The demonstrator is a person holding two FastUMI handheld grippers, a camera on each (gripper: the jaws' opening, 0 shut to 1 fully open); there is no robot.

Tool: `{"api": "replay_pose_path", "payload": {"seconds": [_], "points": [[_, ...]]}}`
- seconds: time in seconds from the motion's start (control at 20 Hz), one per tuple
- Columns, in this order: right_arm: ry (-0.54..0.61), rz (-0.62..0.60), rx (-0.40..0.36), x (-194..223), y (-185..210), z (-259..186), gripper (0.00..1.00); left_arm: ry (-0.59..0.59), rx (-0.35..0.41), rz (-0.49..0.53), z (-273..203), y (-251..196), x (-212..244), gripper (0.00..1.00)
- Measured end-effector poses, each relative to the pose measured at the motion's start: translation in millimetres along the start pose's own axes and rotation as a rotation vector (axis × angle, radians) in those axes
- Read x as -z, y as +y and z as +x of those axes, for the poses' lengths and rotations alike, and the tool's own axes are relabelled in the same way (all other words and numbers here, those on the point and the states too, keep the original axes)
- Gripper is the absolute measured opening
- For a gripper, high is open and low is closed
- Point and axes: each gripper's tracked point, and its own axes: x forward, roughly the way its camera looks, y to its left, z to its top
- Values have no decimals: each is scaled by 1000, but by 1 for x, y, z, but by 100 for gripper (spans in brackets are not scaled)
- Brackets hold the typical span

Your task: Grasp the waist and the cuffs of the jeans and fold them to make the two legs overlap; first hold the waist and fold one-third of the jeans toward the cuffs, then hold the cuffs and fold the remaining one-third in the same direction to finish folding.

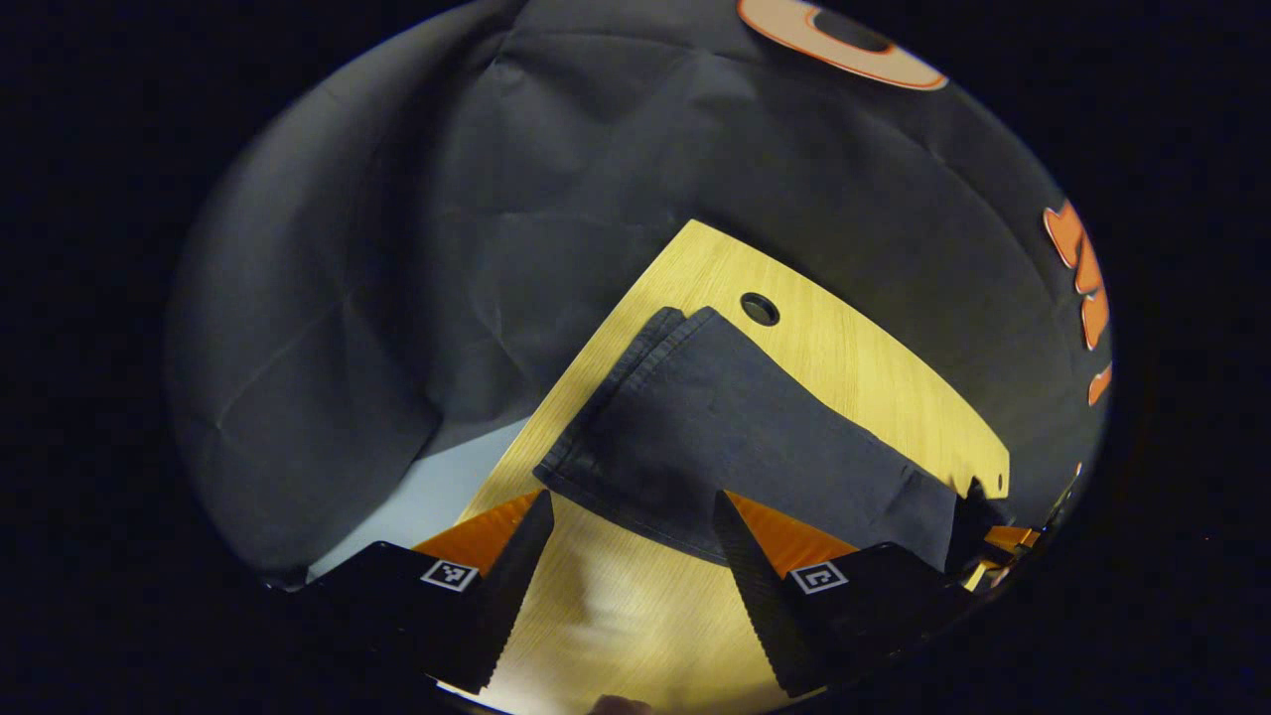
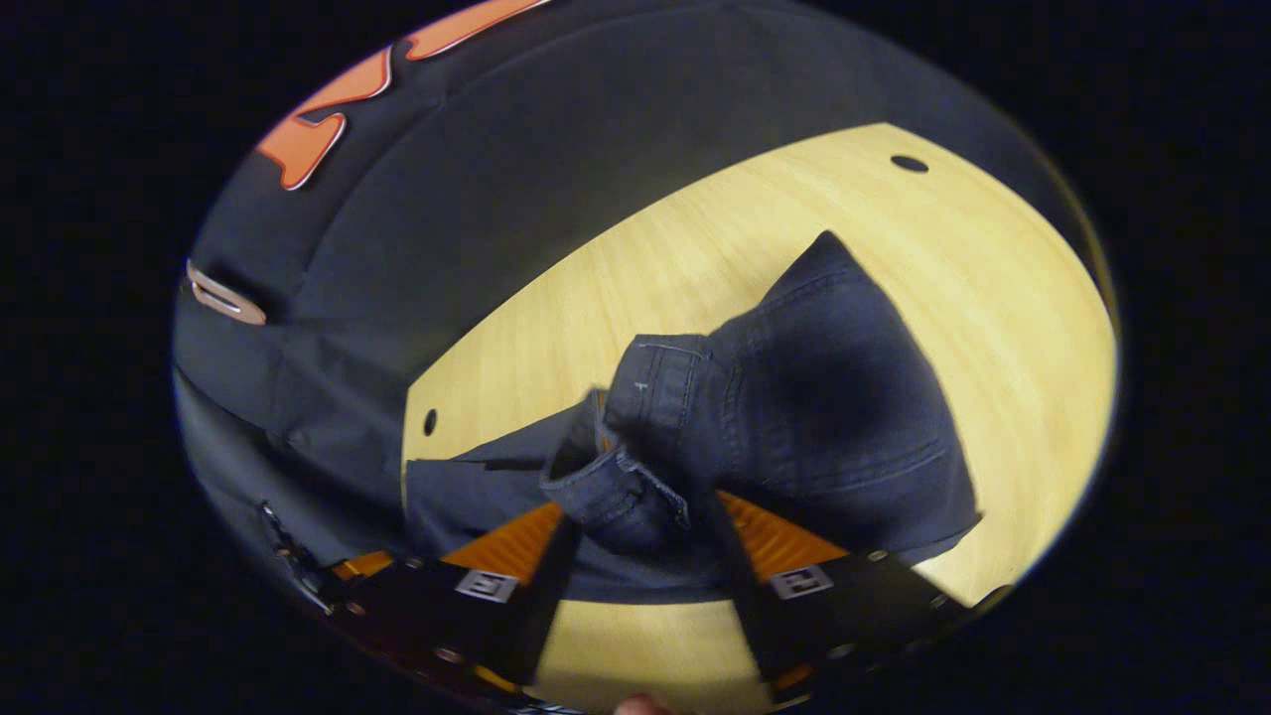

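The left gripper (image 1: 631, 556) hovers over the wooden table (image 1: 854, 348) with its jaws wide apart and nothing between them, bare wood showing in the gap, just short of the hemmed cuff end of the jeans (image 1: 715, 427). The dark denim lies flat there, running from near the table's left edge toward its right edge, with the two cuffs apparently stacked near the round hole at the far corner. In the right gripper view the right gripper (image 2: 635, 541) has a bunched piece of the waistband (image 2: 621, 497) between its fingers, lifted off the table, but whether both fingers actually press on it cannot be told, since the cloth hides the contact. The jeans (image 2: 844, 397) spread beyond it toward the table's far edge. By my reading the legs already overlap and the first fold, waist toward cuffs, is starting. The next move calls for carrying the waist a third of the way along, keeping the band level so the layers stay square.
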Motion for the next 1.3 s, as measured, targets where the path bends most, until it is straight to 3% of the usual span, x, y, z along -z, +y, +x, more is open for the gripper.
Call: {"api": "replay_pose_path", "payload": {"seconds": [0.1,0.3,0.5,0.95,1.2,1.3], "points": [[-14,7,15,1,1,1,99,21,8,-28,1,-2,0,98],[-55,-10,33,4,1,-5,99,72,16,-52,6,0,0,98],[-120,16,42,-1,-2,-31,99,140,-21,-84,4,4,3,98],[-183,93,59,9,-25,-67,99,271,-223,12,13,25,16,98],[-196,102,69,15,-33,-79,99,277,-240,65,14,26,14,96],[-197,100,69,16,-35,-80,99,282,-235,66,10,24,13,92]]}}
